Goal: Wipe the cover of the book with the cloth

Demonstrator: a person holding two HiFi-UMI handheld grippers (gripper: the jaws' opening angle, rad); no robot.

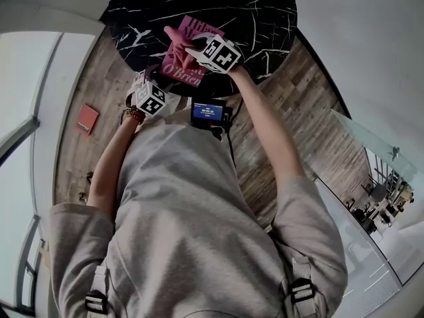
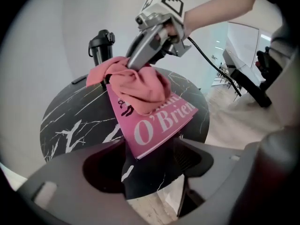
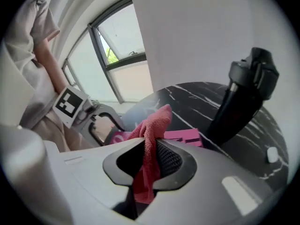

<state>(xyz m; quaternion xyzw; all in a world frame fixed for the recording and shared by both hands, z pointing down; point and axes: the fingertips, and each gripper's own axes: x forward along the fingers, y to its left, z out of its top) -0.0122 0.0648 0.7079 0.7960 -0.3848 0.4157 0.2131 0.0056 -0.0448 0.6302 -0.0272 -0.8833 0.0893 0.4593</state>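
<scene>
A pink book [image 1: 201, 28] with white lettering lies near the front edge of a round black marble table [image 1: 265, 18]. My right gripper [image 1: 184, 46] is shut on a bunched pink cloth [image 1: 173, 38] and presses it onto the book's cover [image 2: 161, 123]. The right gripper view shows the cloth [image 3: 152, 125] pinched between the jaws, with the book [image 3: 185, 136] beyond it. My left gripper [image 2: 150, 165] is open at the table edge. The book's near corner reaches in between its jaws, and the pads do not visibly press on it.
A tall black flask [image 3: 243, 97] stands on the table behind the book, also seen as the flask [image 2: 101, 46] in the left gripper view. A small white object [image 3: 271, 154] lies on the marble at the far side. A red item [image 1: 87, 119] lies on the wooden floor to the left.
</scene>
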